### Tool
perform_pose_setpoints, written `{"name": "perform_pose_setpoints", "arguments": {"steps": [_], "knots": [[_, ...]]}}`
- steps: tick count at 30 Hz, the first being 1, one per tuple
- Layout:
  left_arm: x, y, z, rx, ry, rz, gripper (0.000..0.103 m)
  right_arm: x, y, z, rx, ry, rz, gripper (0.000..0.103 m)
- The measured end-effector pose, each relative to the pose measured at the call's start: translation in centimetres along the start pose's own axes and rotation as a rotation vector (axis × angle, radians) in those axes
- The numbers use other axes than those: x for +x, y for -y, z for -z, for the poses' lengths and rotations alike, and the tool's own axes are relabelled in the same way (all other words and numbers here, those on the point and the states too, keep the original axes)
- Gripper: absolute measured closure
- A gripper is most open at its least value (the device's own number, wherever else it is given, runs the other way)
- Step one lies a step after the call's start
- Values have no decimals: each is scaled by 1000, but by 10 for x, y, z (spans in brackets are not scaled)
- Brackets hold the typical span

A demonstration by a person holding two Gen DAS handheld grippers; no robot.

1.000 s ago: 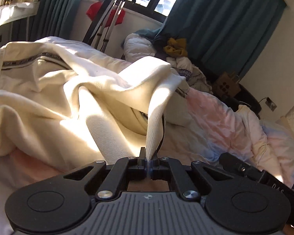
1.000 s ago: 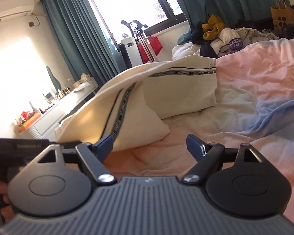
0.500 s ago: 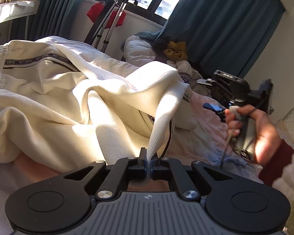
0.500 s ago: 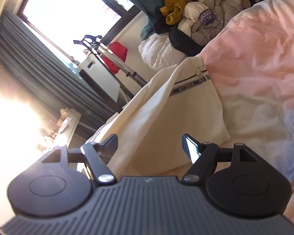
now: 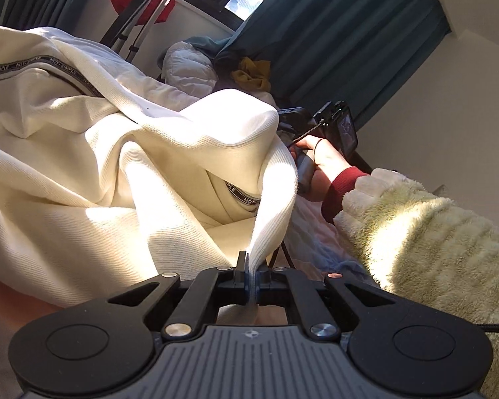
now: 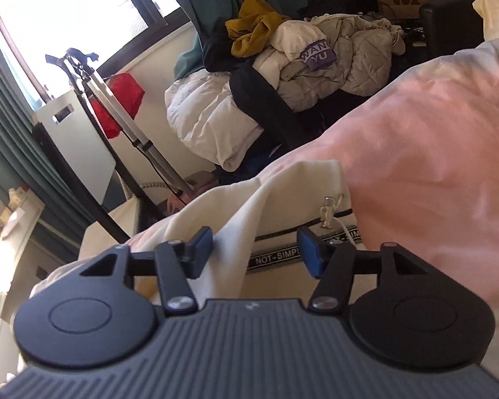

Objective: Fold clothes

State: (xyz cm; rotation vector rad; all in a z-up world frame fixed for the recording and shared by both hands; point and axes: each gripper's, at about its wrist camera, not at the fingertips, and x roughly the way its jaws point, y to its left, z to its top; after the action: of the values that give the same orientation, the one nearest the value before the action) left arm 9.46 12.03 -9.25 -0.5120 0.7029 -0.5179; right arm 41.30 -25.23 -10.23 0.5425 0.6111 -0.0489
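Left wrist view: the left gripper [image 5: 251, 277] has its jaws pressed together on a ribbed edge of the cream garment [image 5: 83, 179], and the cloth rises from the pinch in a taut strip to a raised peak before draping back over the bed [image 6: 432, 153]. Beyond that peak the person's right hand [image 5: 322, 163], in a red cuff under a fleecy sleeve [image 5: 415, 232], carries the other tool behind the fold.

From the right wrist view, the right gripper [image 6: 255, 249] stands spread, holding nothing, with its 2 blue pads [image 6: 307, 249] straddling the garment's far part, near the black printed band [image 6: 276, 257] and a small metal cord end [image 6: 329, 211]. The rest of the garment lies bunched on the pink bedding, not flat.

By my reading, a fold or a straightening lift is under way: 1 edge is held up while the free tool lines up for a second hold. Closing on the band edge would call for the pads to catch the cloth and miss the dangling cord, then both grips to pull evenly so the slack settles flat.

A heap of other clothes [image 6: 282, 76] sits well apart, past the bed.
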Motion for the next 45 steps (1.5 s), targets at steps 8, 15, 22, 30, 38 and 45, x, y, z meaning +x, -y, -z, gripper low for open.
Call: {"name": "perform_pose_setpoints", "arguments": {"steps": [8, 15, 22, 30, 38, 45], "knots": [[-3, -10, -1, -45, 14, 40, 100, -70, -20, -3, -128, 141, -43, 97], [-7, -5, 7, -23, 10, -16, 100, -194, 3, -9, -125, 253, -93, 97], [-4, -7, 6, -71, 4, -78, 100, -298, 89, 36, 16, 242, -135, 97], [-6, 3, 12, -44, 33, -221, 100, -314, 171, 123, 206, -60, -160, 97], [-8, 12, 19, -30, 43, -297, 100, -303, 193, 169, 438, -168, -275, 93], [-6, 13, 17, -15, 49, -317, 100, -289, 213, 188, 715, -204, -312, 30]]}}
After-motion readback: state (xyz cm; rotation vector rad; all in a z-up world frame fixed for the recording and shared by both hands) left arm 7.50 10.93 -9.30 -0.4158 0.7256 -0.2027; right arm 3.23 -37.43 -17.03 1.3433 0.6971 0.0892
